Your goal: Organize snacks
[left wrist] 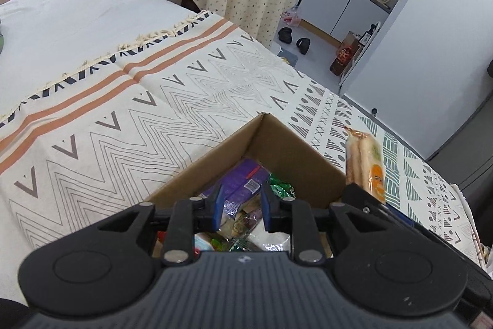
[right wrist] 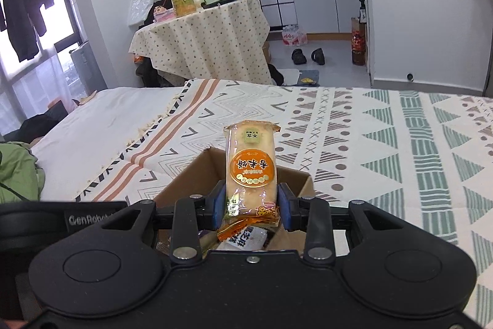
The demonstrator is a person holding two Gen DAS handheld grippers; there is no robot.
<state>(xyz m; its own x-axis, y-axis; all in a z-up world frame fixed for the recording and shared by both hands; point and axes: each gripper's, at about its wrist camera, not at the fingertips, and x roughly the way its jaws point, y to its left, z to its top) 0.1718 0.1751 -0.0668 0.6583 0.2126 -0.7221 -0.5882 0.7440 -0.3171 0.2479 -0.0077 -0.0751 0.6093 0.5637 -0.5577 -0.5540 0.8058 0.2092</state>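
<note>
Your right gripper (right wrist: 251, 205) clamps 1 clear, orange-labelled rice-cracker pack (right wrist: 250, 168) above 1 brown cardboard box (left wrist: 215, 162); your left gripper (left wrist: 241, 205) gapes, empty.

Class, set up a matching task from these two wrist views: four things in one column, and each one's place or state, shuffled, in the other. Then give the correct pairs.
Things:
1. rice cracker packet
2. left claw
3. purple packet
4. cardboard box

Place or state:
A. lying inside the box
B. open, holding nothing, above the box
C. standing on the patterned blanket
D. clamped between the right claw pads

Pairs: 1-D, 2-B, 3-A, 4-C
</note>
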